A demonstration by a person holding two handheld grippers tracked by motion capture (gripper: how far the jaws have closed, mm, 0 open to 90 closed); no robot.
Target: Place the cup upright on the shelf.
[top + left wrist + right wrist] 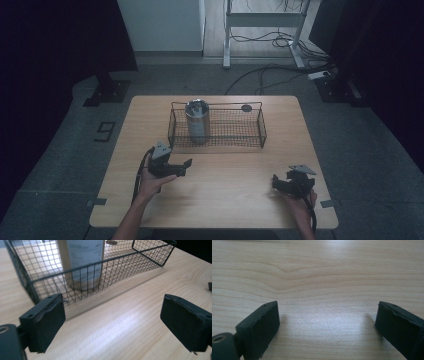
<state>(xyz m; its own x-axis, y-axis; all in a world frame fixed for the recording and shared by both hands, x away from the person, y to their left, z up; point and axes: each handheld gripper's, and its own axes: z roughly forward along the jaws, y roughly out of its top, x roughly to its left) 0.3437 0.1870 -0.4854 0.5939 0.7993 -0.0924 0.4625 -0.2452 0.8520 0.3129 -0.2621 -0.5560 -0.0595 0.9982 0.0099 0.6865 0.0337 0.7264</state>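
Dim flooring and loose cables surround the wooden table point(215, 185), where we find a metal canister point(197, 121) standing upright at the left end of a wire basket point(261, 127). We judge it rigid, smooth and moderately heavy; grip it across the cylindrical body, below the lid. Left tongs point(186, 165), near the basket, and right tongs point(276, 181) both stand apart, empty.

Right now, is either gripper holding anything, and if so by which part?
Nothing is held. The left gripper and right gripper both stand open over bare table; the can stands untouched in the basket.
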